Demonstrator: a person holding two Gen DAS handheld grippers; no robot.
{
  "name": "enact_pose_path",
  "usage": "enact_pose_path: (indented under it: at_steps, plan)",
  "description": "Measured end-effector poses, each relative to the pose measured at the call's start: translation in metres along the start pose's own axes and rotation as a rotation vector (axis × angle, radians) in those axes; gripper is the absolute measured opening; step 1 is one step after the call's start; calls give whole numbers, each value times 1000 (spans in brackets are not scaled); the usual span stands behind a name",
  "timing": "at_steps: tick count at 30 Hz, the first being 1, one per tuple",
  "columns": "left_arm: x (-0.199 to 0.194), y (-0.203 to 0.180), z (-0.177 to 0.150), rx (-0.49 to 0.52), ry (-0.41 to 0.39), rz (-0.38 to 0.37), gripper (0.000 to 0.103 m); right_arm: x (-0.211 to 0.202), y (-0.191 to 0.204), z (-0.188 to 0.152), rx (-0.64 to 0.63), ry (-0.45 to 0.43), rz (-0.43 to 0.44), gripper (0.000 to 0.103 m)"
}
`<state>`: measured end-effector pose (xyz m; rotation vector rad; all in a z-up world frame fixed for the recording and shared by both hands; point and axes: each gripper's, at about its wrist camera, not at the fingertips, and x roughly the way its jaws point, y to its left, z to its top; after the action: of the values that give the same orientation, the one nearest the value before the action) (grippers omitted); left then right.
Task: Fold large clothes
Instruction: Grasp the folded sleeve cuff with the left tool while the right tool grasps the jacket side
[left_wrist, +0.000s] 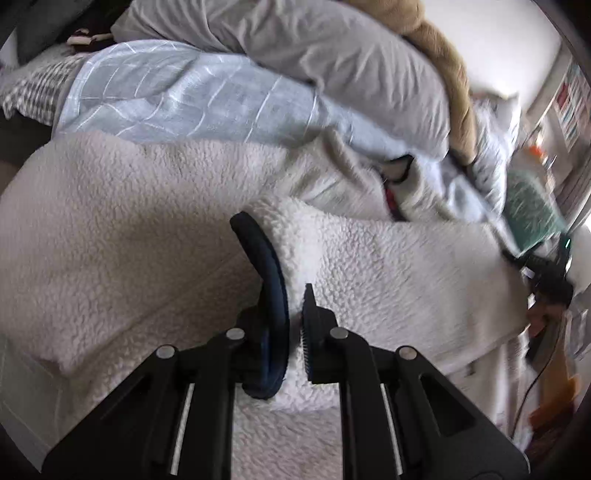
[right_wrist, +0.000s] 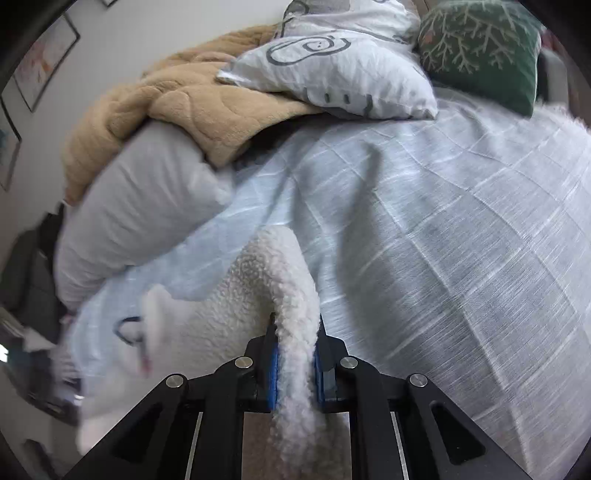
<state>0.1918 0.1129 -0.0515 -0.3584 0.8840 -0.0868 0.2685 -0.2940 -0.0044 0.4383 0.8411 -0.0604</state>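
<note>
STEP: 2 grips set on cream fleece garment (right_wrist: 258, 295) | left gripper (left_wrist: 295, 332) pinching its navy-trimmed edge (left_wrist: 266, 266) | right gripper (right_wrist: 295, 354) clamping a fold | NEXT: I lift together, carry across.

Soft daylight, no glare. Fisheye bends the edges, corners vignetted black. Motion blur smears the left view's right side and the right view's left; grey shadows cross the checked duvet (right_wrist: 424, 221).
</note>
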Motion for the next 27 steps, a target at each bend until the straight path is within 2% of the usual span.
enact_pose_path:
  at_steps: [2,4,6,7,9,10,13,16,20,23,24,25,26,27]
  plan:
    - [16,7,-3,-13,44,20,16,14,2,-5,-33,28,-28,17]
    - [17,9,-3,-23,45,16,17,17,-2,-7,-40,84,-27,25]
    - [10,6,-1,-4,40,16,18,0,-10,-7,-48,84,-3,30]
    - [8,5,0,7,36,17,19,-14,-15,-7,-68,75,1,37]
    - [7,6,-2,16,40,16,20,-43,-26,-11,-138,64,-37,46]
    - [8,8,-2,11,43,12,20,-53,-28,-15,-174,68,-54,46]
    - [7,9,-1,-8,47,5,20,-78,-40,-40,-277,100,-108,46]
    - [8,8,-1,-19,50,5,20,-83,-45,-67,-343,139,-123,46]
    - [6,9,-1,-31,52,1,20,-69,-43,-88,-404,205,-126,46]
    - [5,8,-3,-32,47,7,20,-51,-36,-85,-382,189,-114,45]
    - [5,6,-3,-25,45,10,20,-45,-34,-84,-371,181,-110,36]
    - [5,5,-2,-13,42,11,20,-40,-30,-84,-378,170,-130,17]
    - [4,4,-3,-2,39,16,19,-43,-19,-86,-438,114,-222,16]
    - [4,5,-4,6,41,24,18,-48,-14,-87,-488,71,-259,15]
